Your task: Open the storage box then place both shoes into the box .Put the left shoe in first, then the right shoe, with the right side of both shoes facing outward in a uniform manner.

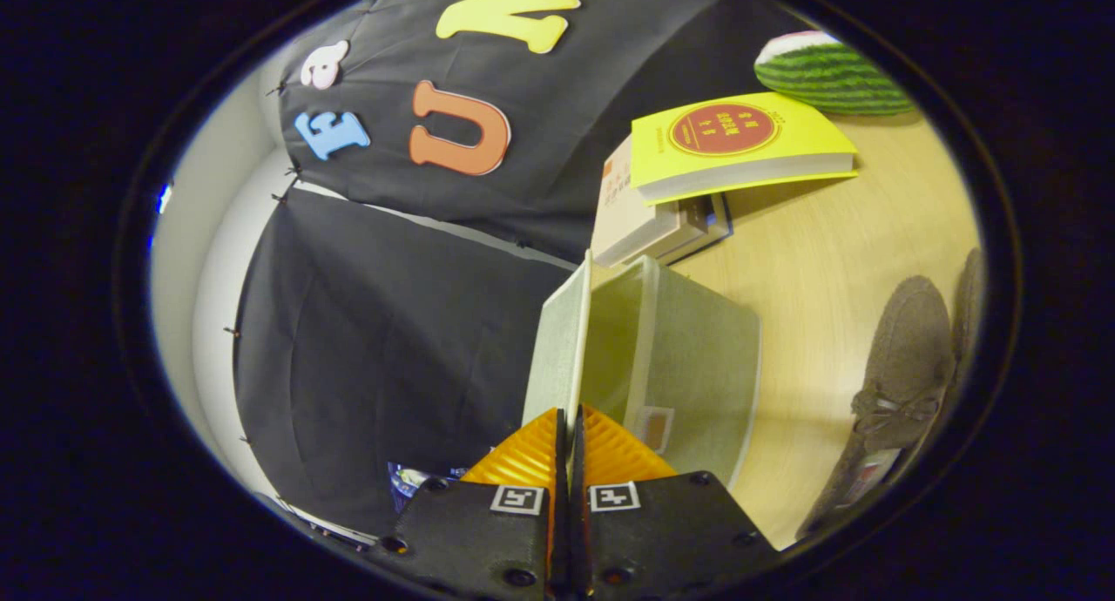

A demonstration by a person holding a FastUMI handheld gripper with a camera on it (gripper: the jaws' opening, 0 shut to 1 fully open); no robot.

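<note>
The gripper [568, 427] is seen with its fingers pressed together, nothing visibly clamped between them; just ahead of them the storage box [688, 357] is set on the pale wooden bench [836, 244], a pale green, cloth-textured rectangle with its lid [557, 340] swung open; beyond it, stacked books [732, 148] and a striped watermelon-shaped cushion [827, 74] are noted; beside the box, soft brown suede-like shoes [897, 383] are laid, a small bow seen on the nearer one.
</note>
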